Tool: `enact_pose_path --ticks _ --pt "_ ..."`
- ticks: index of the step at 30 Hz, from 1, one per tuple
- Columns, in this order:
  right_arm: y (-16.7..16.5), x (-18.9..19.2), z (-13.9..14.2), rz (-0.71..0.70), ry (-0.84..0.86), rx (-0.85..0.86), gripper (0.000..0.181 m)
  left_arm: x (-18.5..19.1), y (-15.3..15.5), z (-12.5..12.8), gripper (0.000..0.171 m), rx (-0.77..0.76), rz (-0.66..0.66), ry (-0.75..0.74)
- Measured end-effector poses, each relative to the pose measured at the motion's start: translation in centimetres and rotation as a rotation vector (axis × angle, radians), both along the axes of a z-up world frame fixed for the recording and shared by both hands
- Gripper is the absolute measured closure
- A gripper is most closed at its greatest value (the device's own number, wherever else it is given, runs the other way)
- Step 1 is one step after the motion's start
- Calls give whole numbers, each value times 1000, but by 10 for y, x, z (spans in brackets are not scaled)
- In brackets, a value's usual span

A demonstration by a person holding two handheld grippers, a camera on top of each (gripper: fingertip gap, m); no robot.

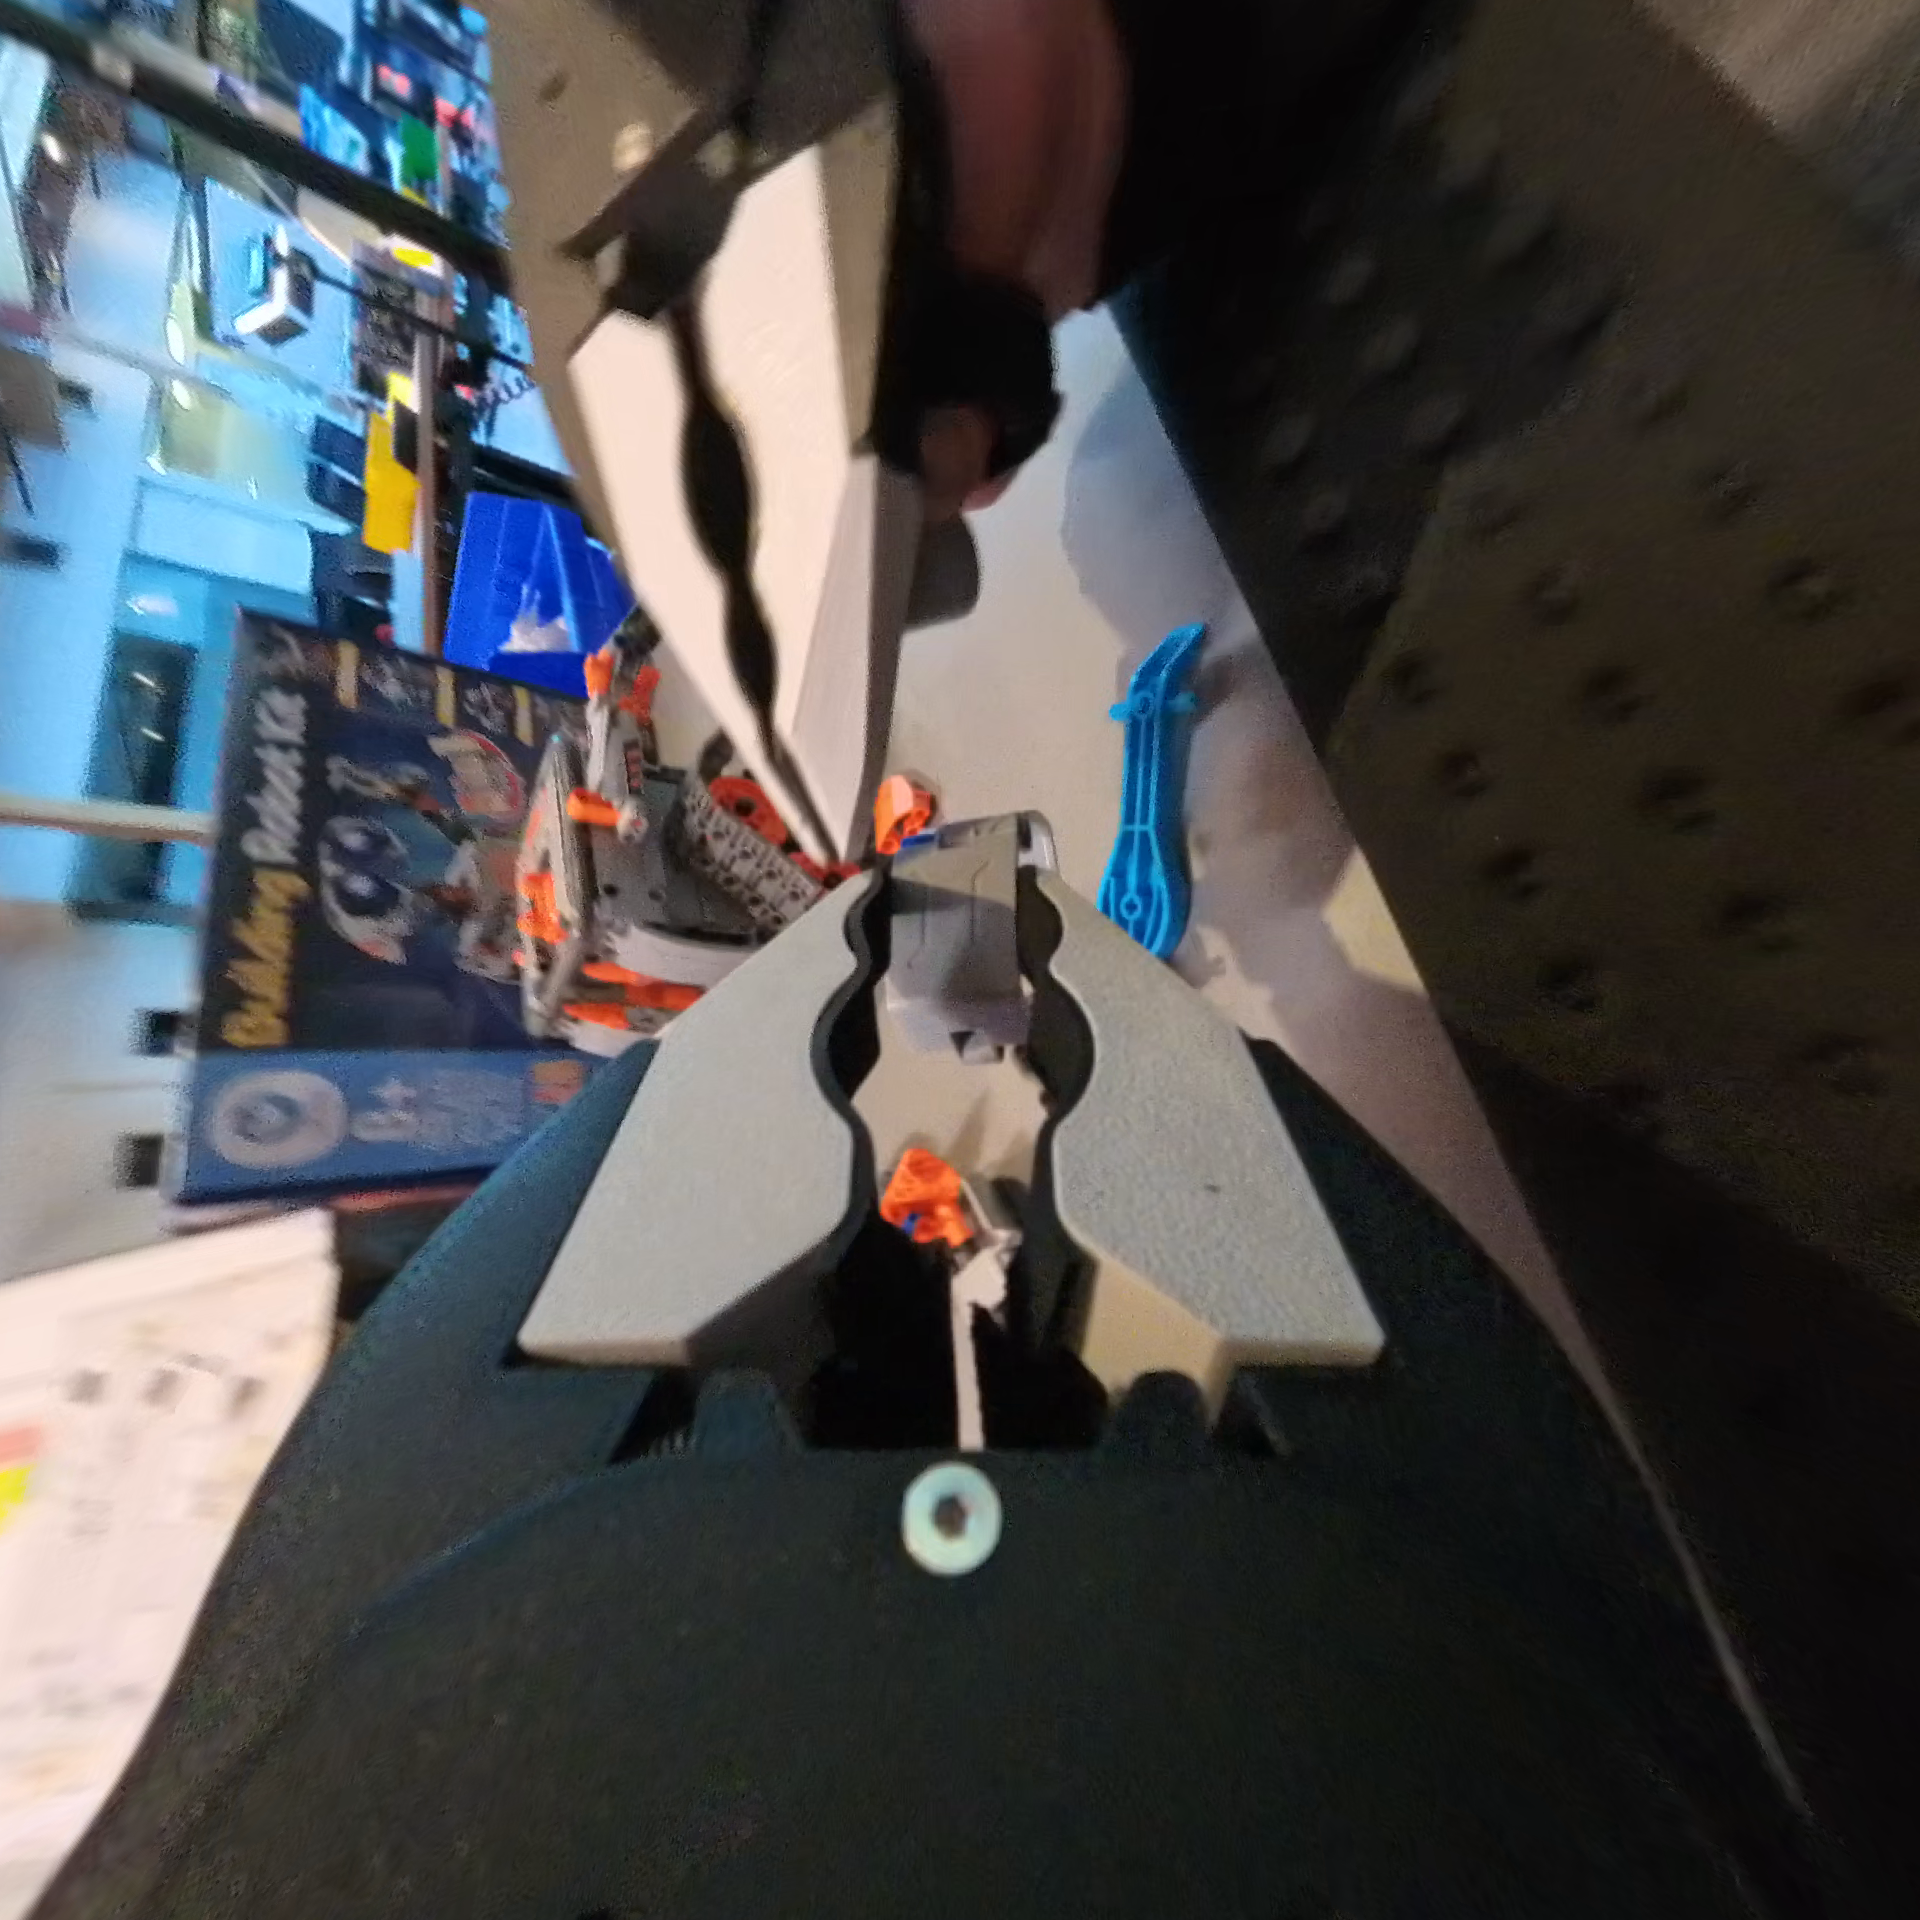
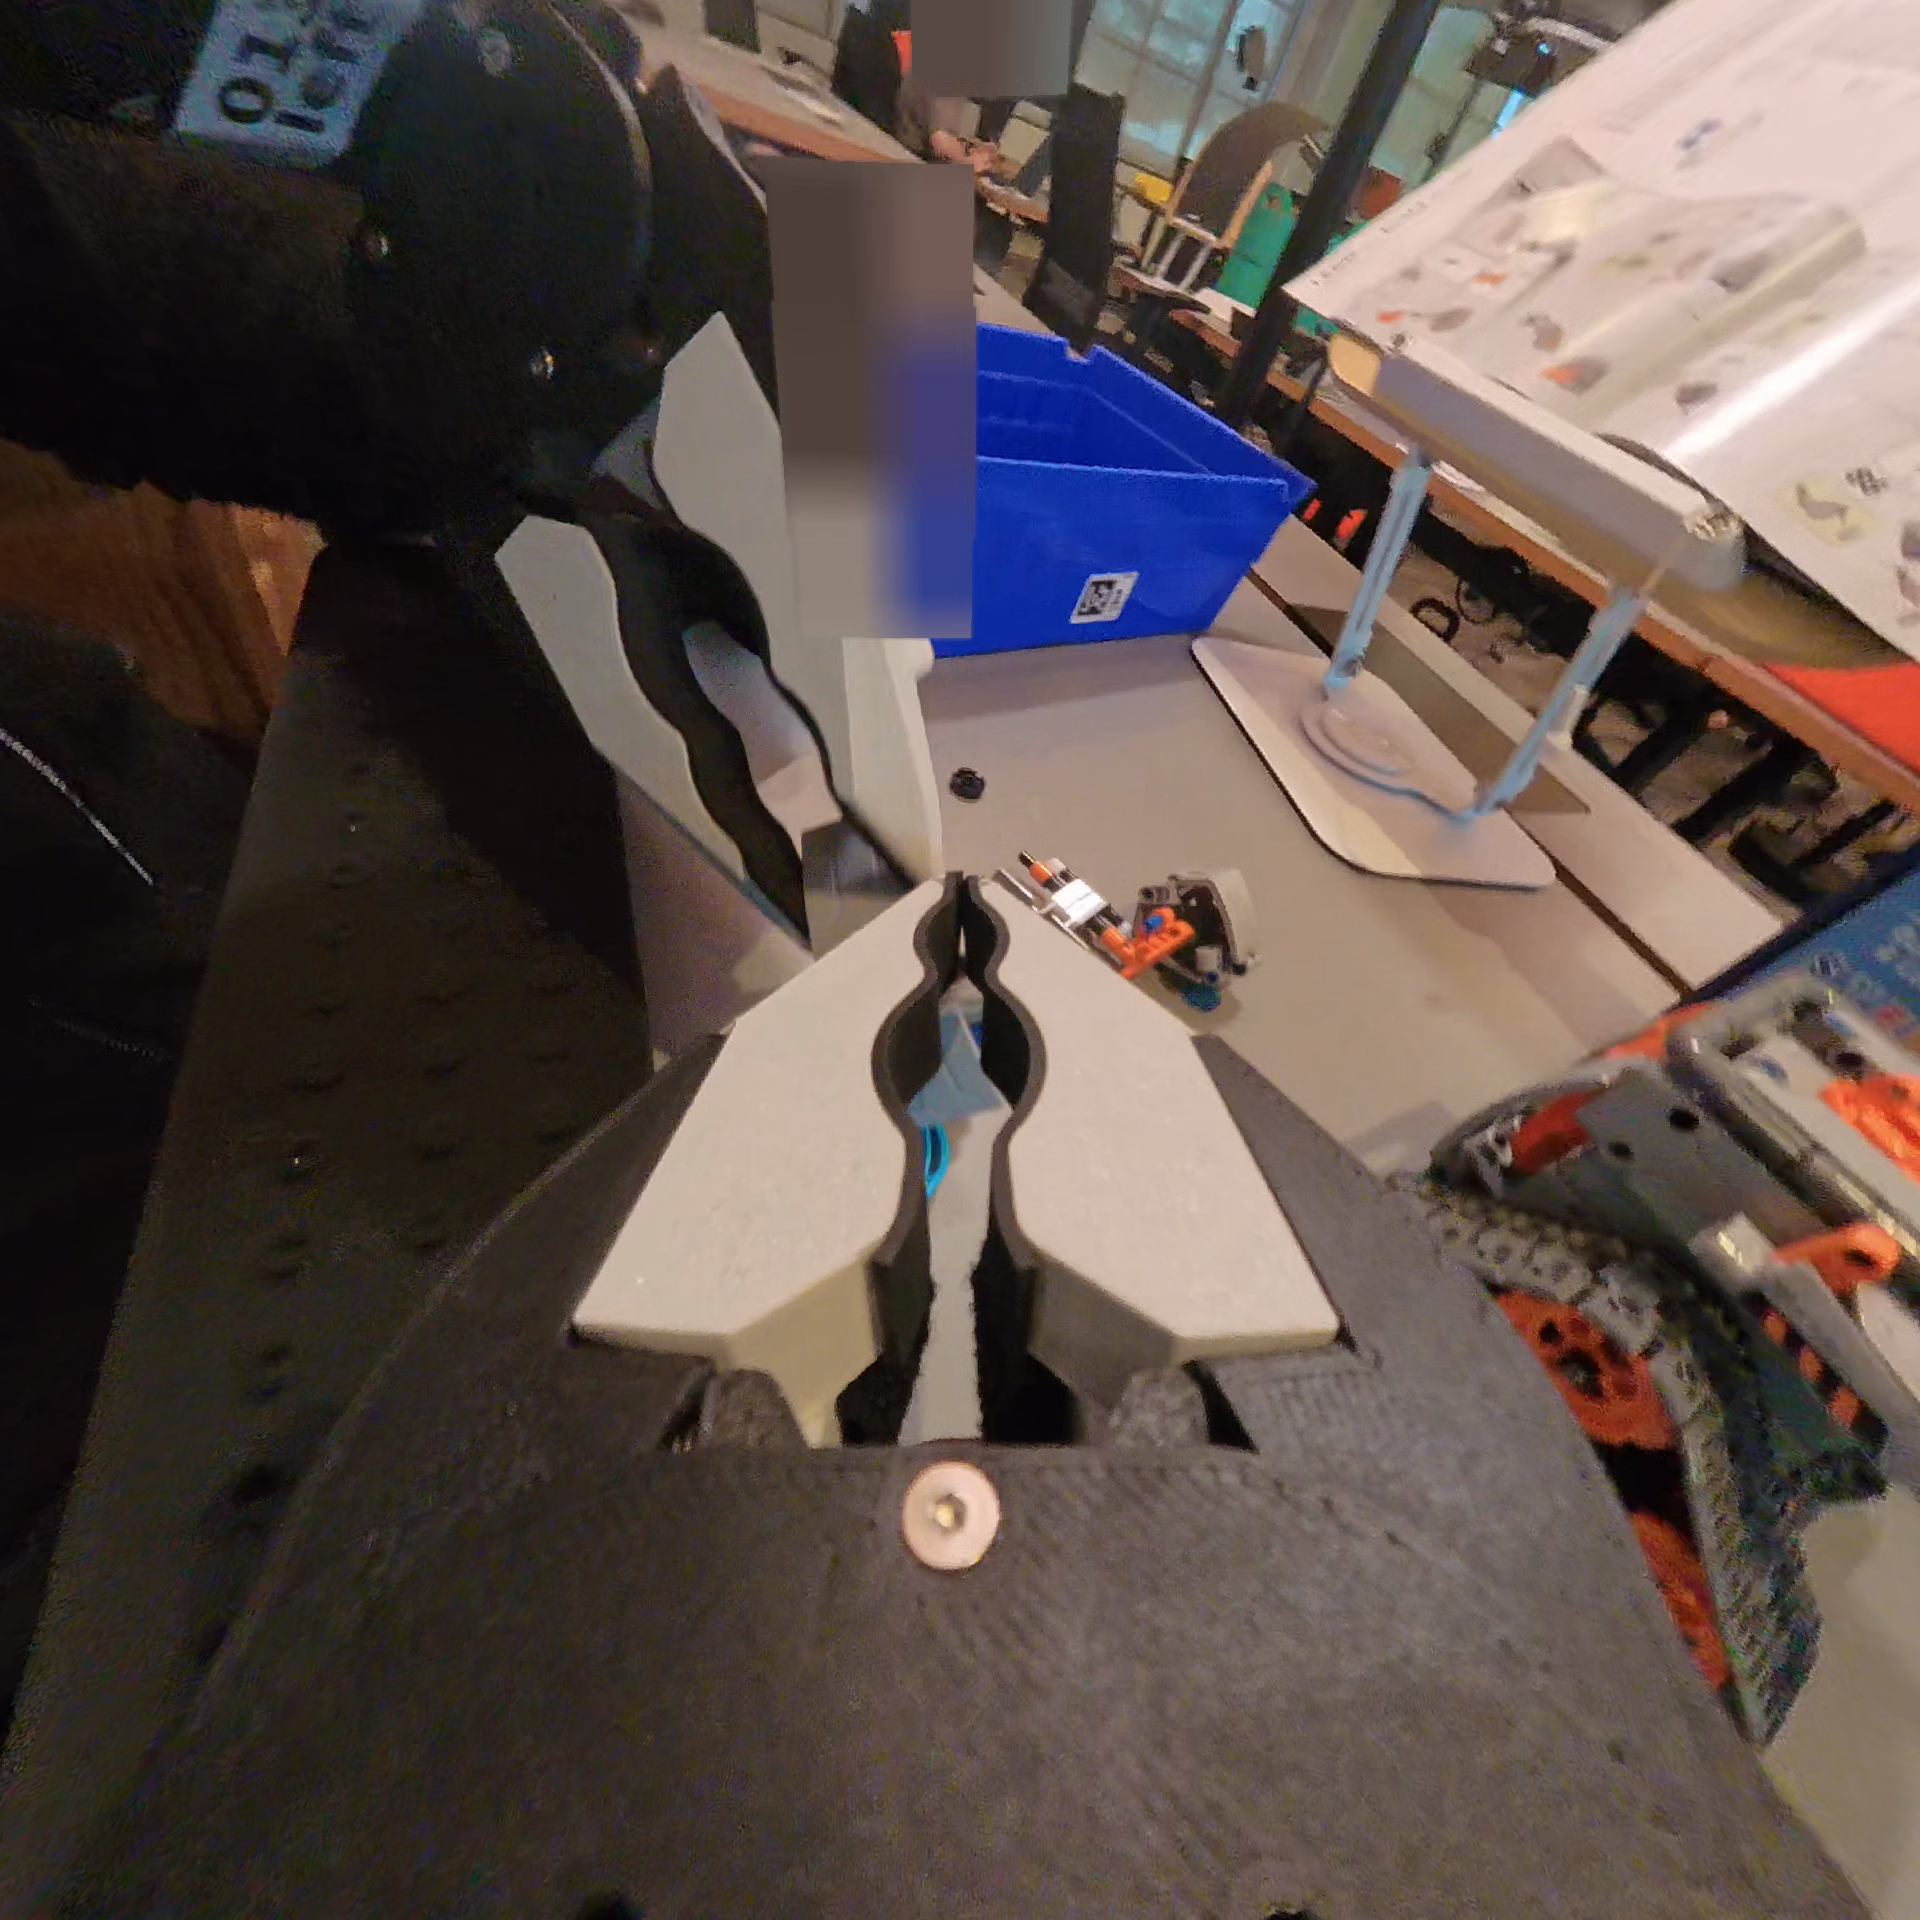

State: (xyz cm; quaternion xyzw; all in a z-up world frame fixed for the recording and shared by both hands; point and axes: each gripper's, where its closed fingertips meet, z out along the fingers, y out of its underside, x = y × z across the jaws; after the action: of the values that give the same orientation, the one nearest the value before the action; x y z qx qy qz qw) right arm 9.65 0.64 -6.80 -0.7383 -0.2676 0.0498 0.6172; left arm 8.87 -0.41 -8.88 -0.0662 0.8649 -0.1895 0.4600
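Observation:
My left gripper (image 1: 951, 894) is shut on a grey panel piece (image 1: 961, 951); both black pads press on its sides. An orange connector (image 1: 902, 808) sits at the piece's far end, and another orange part (image 1: 925, 1195) shows below it between the fingers. My right gripper (image 2: 961, 896) has its fingertips pressed together, with nothing visible between them. It also shows in the left wrist view (image 1: 821, 831), its tip right beside the held piece. A blue lever tool (image 1: 1153, 790) lies on the table just past my left fingers, and a bit of it shows under my right fingers (image 2: 951, 1060).
A grey and orange model (image 1: 623, 894) stands left of the grippers, near my right gripper (image 2: 1714, 1247). Behind it are a dark blue box (image 1: 384, 935) and a blue bin (image 2: 1101, 488). A small sub-assembly (image 2: 1174, 925), a black part (image 2: 966, 782) and a booklet stand (image 2: 1455, 748) are on the table. My two grippers' fingertips are within a few centimetres of each other. Left tips and right tips are each some 15 cm from the small sub-assembly (image 2: 1174, 925).

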Motion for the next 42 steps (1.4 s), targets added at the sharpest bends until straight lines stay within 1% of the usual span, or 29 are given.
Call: enact_pose_path --ticks 1,2,3,7,9,11,13,16,18,20,21,24,26,28,30,31,32,34,36,37,39,40,42 --pt "-1 4 2 1 45 -3 181 -1 5 5 150 -88 10 11" --pt "-2 6 3 5 71 -12 181 -3 9 10 150 -132 18 11" --pt "-1 8 0 -1 73 -28 181 -4 12 12 150 -141 27 5" --pt "3 14 -3 -25 92 -59 181 -10 13 -2 149 -147 33 66" --pt "2 21 -3 -47 116 -65 181 -14 16 -5 149 -202 37 112" --pt "3 26 -5 -58 134 -79 181 -19 23 -12 150 -252 71 193" --pt "5 26 -8 -66 117 -93 181 -22 28 -15 149 -314 99 219" --pt "8 25 -16 -69 104 -129 179 -22 37 -27 149 -393 181 291" --pt "8 23 -17 -57 105 -140 175 -20 42 -28 149 -440 205 272" --pt "9 18 -19 -44 99 -148 171 -20 41 -32 149 -516 215 318" --pt "9 14 -21 -30 93 -155 168 -18 42 -29 149 -566 224 318" --pt "11 0 -26 -4 34 -169 159 -14 43 -23 149 -704 228 349" --pt "16 -5 -35 -23 -47 -189 155 -13 42 -15 149 -788 216 358" --pt "20 -10 -41 -39 -125 -194 151 -8 46 -8 149 -858 241 345" --pt "25 -13 -44 -67 -198 -190 151 -7 42 -2 149 -917 226 358" --pt "27 -12 -46 -90 -239 -187 154 -6 41 0 149 -946 227 362" --pt "28 -10 -47 -107 -278 -187 164 -5 40 2 149 -967 226 371" --pt "27 -6 -49 -127 -306 -192 166 -3 40 -2 149 -969 249 381" --pt "23 -1 -51 -125 -291 -213 173 -5 36 -9 145 -967 246 431" --pt "20 -2 -52 -105 -259 -228 175 -7 35 -14 145 -952 250 459" --pt "13 -6 -55 -52 -199 -264 181 -12 32 -20 156 -920 249 489" --pt "11 -7 -57 -40 -187 -280 181 -14 32 -26 155 -889 262 515" --pt "9 -13 -63 -1 -162 -320 181 -21 30 -38 150 -817 270 562"
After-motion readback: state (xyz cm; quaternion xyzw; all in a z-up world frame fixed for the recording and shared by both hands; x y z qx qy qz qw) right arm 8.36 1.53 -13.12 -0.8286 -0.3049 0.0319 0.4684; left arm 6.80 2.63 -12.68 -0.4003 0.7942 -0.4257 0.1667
